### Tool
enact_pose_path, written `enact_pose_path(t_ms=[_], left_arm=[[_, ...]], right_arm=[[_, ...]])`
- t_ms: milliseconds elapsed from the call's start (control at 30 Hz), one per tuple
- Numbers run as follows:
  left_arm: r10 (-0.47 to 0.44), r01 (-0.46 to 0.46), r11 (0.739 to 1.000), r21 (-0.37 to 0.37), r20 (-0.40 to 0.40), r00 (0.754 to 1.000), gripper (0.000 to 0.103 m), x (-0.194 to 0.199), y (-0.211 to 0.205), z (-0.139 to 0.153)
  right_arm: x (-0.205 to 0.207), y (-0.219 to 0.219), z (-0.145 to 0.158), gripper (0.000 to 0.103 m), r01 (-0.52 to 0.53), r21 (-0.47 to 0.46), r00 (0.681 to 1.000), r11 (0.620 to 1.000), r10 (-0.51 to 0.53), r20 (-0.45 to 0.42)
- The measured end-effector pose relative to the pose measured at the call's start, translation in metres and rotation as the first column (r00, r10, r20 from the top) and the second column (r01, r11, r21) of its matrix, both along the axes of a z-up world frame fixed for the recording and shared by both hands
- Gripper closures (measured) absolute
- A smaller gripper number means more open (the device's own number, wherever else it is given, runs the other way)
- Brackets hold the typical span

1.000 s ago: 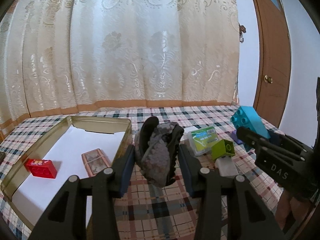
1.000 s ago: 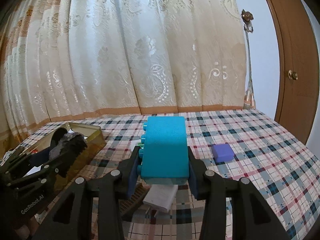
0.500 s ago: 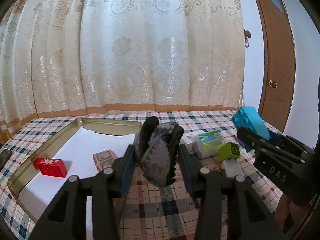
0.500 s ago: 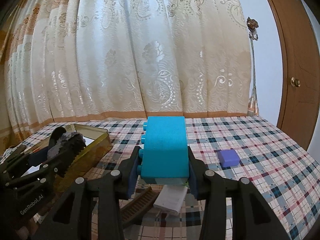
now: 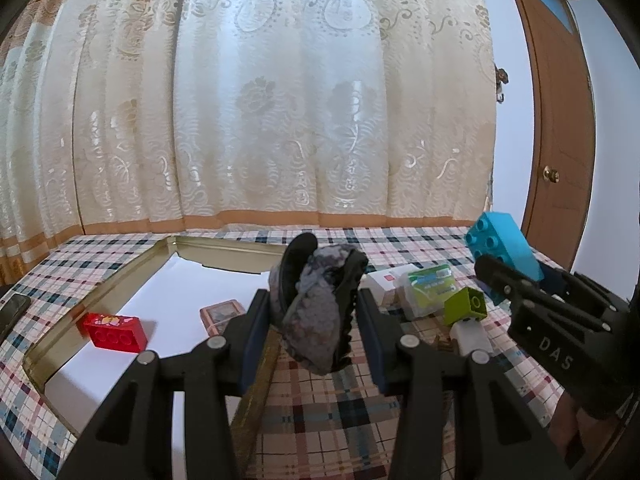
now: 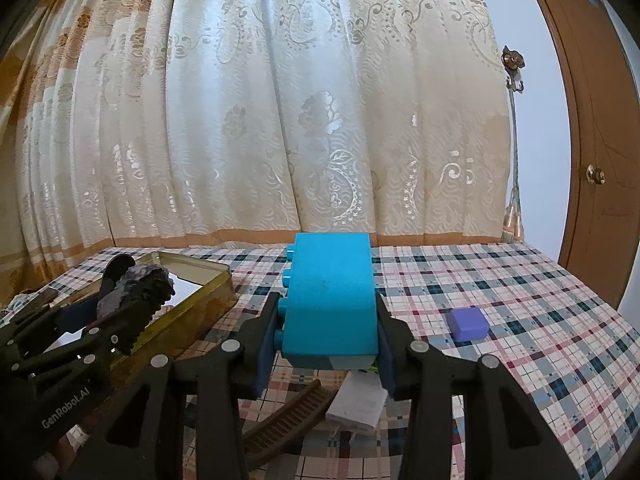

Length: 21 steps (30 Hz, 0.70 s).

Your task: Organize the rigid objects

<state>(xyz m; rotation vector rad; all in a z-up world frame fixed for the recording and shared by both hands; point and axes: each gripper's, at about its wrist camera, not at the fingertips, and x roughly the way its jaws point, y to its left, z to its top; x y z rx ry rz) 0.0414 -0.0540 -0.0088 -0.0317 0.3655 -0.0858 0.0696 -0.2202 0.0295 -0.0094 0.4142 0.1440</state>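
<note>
My left gripper (image 5: 314, 312) is shut on a grey, fuzzy hair claw clip (image 5: 316, 312), held in the air just right of the gold tin tray (image 5: 132, 268). The tray is lined with white paper and holds a red brick (image 5: 114, 332) and a small pink card (image 5: 222, 314). My right gripper (image 6: 330, 320) is shut on a large cyan building brick (image 6: 330, 300), lifted above the checked tablecloth. In the left wrist view that cyan brick (image 5: 504, 246) and the right gripper show at the right edge. The left gripper with the clip (image 6: 136, 294) appears at the left of the right wrist view.
Loose on the cloth lie a green brick (image 5: 466, 304), a clear box with a green label (image 5: 430, 286), a white box (image 6: 356, 402), a brown comb (image 6: 288, 416) and a purple block (image 6: 468, 322). A curtain hangs behind the table; a wooden door stands at right.
Both views have tilted slightly upward, showing more curtain. Each gripper keeps its hold on its object, and nothing on the table has moved.
</note>
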Motion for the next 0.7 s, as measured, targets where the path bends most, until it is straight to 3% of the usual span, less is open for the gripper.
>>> enact_pose_path(t_ms=[700], left_arm=[[0.048, -0.047, 0.999, -0.022, 0.01, 0.999, 0.06, -0.006, 0.018, 0.0]], right_arm=[[-0.003, 0.022, -0.001, 0.058, -0.041, -0.017, 0.999, 0.999, 0.041, 0.006]])
